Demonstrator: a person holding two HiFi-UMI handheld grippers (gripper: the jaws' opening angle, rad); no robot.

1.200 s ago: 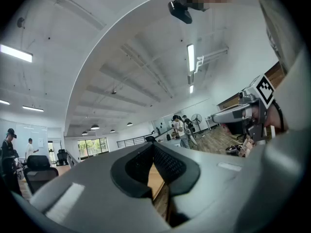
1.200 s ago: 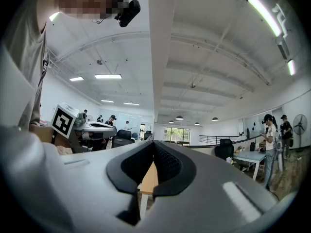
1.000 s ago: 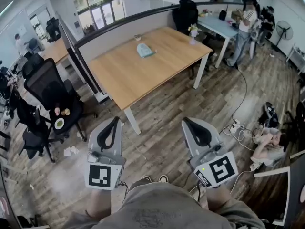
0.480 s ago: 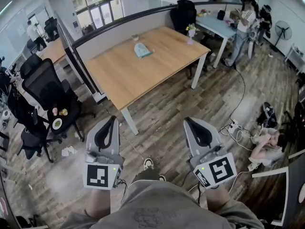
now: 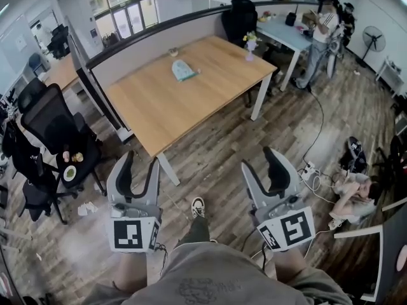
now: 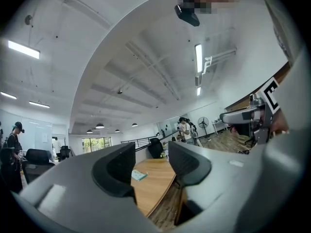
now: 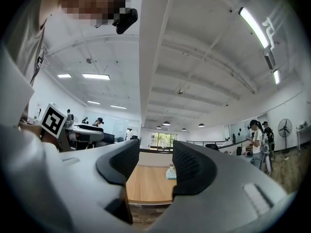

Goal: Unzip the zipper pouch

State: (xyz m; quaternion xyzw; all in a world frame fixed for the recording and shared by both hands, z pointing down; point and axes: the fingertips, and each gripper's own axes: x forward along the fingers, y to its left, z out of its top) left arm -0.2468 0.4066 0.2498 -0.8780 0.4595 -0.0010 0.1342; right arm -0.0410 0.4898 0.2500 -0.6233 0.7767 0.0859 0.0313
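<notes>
left gripper (image 5: pixel 140 168), right gripper (image 5: pixel 262 164): jaws opening from shut, nothing between them

A wooden table (image 5: pixel 197 100) stands on dark plank floor (image 5: pixel 222 151), with black office chairs (image 5: pixel 48 122) at left and windows (image 5: pixel 124 14) behind.

Probably an open-plan office: wooden desks (image 5: pixel 191 100) split by a partition (image 5: pixel 152 43), black swivel chairs (image 5: pixel 48 116), strip ceiling lights (image 7: pixel 252 21).

Zipper pouch (image 5: pixel 183 70) on table (image 5: pixel 191 103), chair (image 5: pixel 49 122) to its left
</notes>
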